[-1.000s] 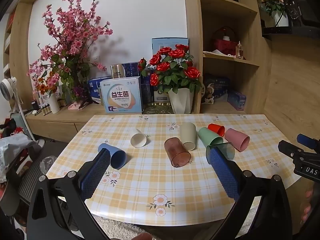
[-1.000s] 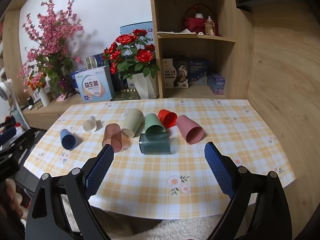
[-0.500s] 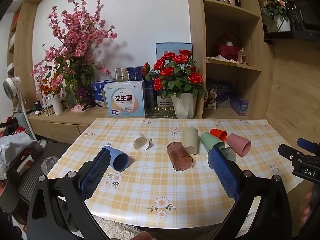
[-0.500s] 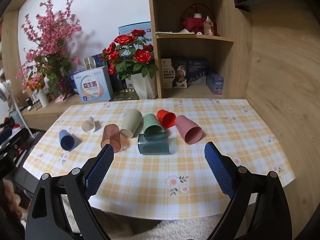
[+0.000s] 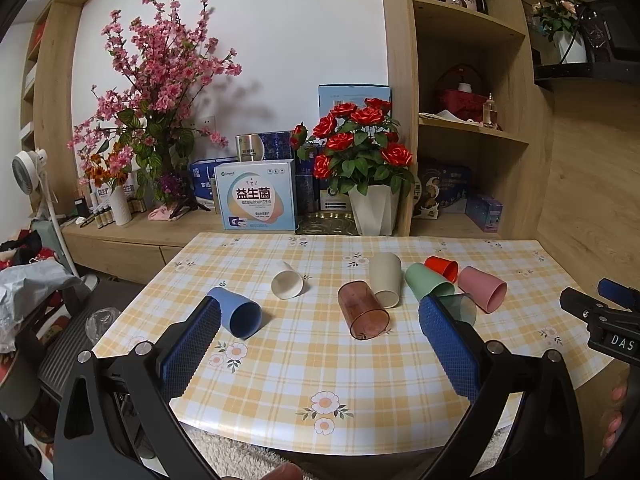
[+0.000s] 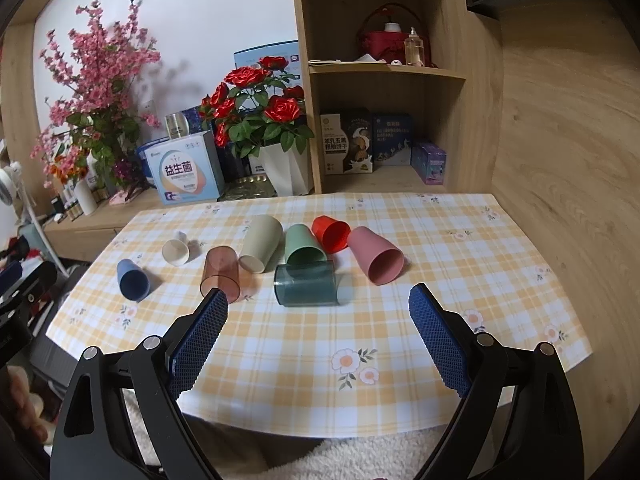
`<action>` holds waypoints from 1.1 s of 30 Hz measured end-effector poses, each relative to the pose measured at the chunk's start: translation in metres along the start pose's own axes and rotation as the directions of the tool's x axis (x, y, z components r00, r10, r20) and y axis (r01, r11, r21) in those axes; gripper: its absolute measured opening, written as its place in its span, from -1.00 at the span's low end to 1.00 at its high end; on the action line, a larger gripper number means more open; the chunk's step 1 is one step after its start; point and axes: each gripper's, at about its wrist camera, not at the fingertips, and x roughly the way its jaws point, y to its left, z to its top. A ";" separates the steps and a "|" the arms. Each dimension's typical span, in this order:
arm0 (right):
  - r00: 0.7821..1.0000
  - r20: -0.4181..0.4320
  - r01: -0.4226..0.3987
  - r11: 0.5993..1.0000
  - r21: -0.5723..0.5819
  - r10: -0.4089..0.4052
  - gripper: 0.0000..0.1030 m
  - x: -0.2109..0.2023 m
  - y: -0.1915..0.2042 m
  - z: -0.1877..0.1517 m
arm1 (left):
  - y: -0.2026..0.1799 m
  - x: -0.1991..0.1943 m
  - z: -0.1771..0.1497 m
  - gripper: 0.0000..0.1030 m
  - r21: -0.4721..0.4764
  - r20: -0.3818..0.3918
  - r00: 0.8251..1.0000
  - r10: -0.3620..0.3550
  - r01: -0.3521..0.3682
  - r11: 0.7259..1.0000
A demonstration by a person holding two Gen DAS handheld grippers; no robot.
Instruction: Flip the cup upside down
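Left wrist view: my left gripper (image 5: 318, 312) hangs over the near table (image 5: 360, 380) edge, jaws spread wide, holding nothing. Eight cups lie on their sides ahead; blue cup (image 5: 239, 312) just beside the left pad, brown clear cup (image 5: 362, 315) between the pads. Right wrist view: my right gripper (image 6: 318, 306) is also wide open and empty, with the dark teal cup (image 6: 306, 283) lying sideways just beyond, touching the green cup (image 6: 303, 245); pink cup (image 6: 376, 255) to its right.
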 end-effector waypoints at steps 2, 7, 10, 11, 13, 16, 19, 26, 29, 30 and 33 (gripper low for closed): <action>1.000 -0.001 -0.001 1.000 0.001 0.001 0.73 0.000 0.000 0.000 | 0.000 0.000 -0.001 0.88 0.000 0.000 1.000 0.000 0.000 1.000; 1.000 0.000 0.000 1.000 0.000 0.000 0.73 0.000 0.000 0.000 | 0.001 0.000 -0.002 0.88 -0.006 0.006 1.000 0.005 -0.005 1.000; 1.000 -0.002 0.000 1.000 0.002 0.000 0.73 0.000 0.000 0.000 | 0.002 -0.002 -0.002 0.88 -0.009 0.011 1.000 0.010 -0.009 1.000; 1.000 -0.003 0.000 1.000 0.003 0.000 0.73 0.001 0.000 -0.002 | 0.002 -0.002 -0.002 0.88 -0.009 0.011 1.000 0.011 -0.010 1.000; 1.000 -0.006 -0.001 1.000 0.004 0.001 0.73 0.002 0.000 -0.003 | 0.002 -0.002 -0.001 0.88 -0.009 0.011 1.000 0.013 -0.013 1.000; 1.000 -0.008 -0.001 1.000 0.005 0.001 0.73 0.003 -0.001 -0.004 | 0.002 -0.002 -0.001 0.88 -0.010 0.010 1.000 0.013 -0.013 1.000; 1.000 -0.008 0.000 1.000 0.005 0.000 0.73 0.003 0.000 -0.004 | 0.002 -0.002 -0.002 0.88 -0.009 0.009 1.000 0.013 -0.013 1.000; 1.000 -0.010 -0.002 1.000 0.007 0.002 0.73 0.004 -0.001 -0.006 | 0.003 0.000 -0.004 0.88 -0.007 0.008 1.000 0.012 -0.012 1.000; 1.000 -0.013 -0.003 1.000 0.008 0.003 0.73 0.004 -0.001 -0.006 | 0.003 0.000 -0.005 0.88 -0.007 0.007 1.000 0.013 -0.013 1.000; 1.000 -0.013 -0.003 1.000 0.009 0.003 0.73 0.004 -0.001 -0.006 | 0.003 0.000 -0.005 0.88 -0.006 0.008 1.000 0.014 -0.014 1.000; 1.000 -0.013 -0.003 1.000 0.009 0.003 0.73 0.004 -0.001 -0.007 | 0.003 0.000 -0.005 0.88 -0.006 0.007 1.000 0.014 -0.014 1.000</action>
